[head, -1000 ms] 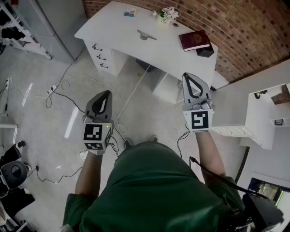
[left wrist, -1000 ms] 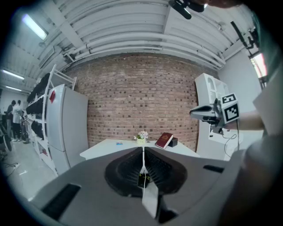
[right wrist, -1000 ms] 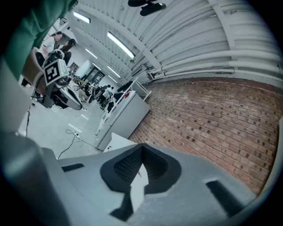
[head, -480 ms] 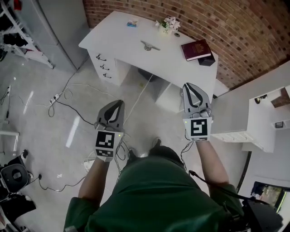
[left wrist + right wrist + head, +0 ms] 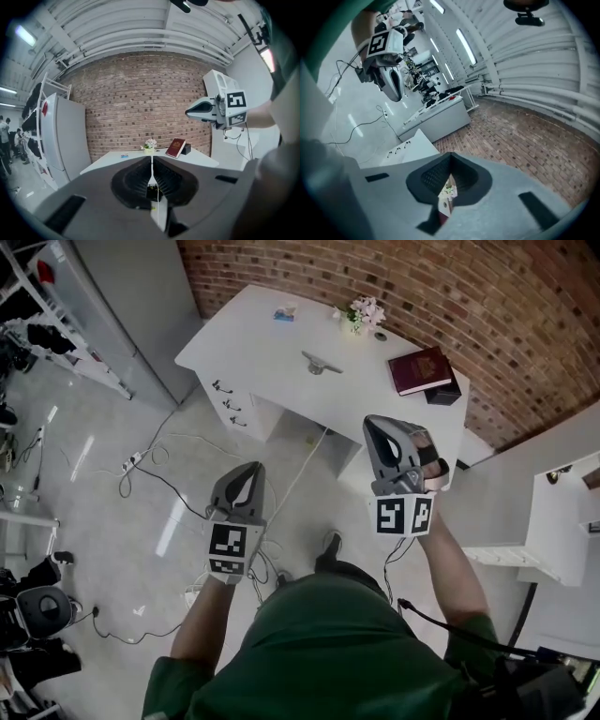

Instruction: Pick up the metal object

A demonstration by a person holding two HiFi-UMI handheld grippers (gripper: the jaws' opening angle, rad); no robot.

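Observation:
The metal object (image 5: 321,363), a small silver handle-like piece, lies near the middle of the white desk (image 5: 253,343) in the head view. Both grippers hang in the air over the floor, well short of it. My left gripper (image 5: 254,467) is shut and holds nothing; its jaws (image 5: 151,161) meet in a thin seam. My right gripper (image 5: 373,422), also shut and holding nothing, is raised nearer the desk's front edge, and its jaws (image 5: 449,160) point towards the brick wall. The metal object does not show in either gripper view.
On the desk's right end lie a dark red book (image 5: 421,369) and a black box (image 5: 442,393). A small flower pot (image 5: 364,313) and a blue item (image 5: 284,313) sit at the back. Cables (image 5: 150,465) trail over the floor; a white cabinet (image 5: 553,531) stands at right.
The person has stepped closer to the desk. The left gripper has shifted right and forward. The right gripper has swung left and tilted. Both stayed shut.

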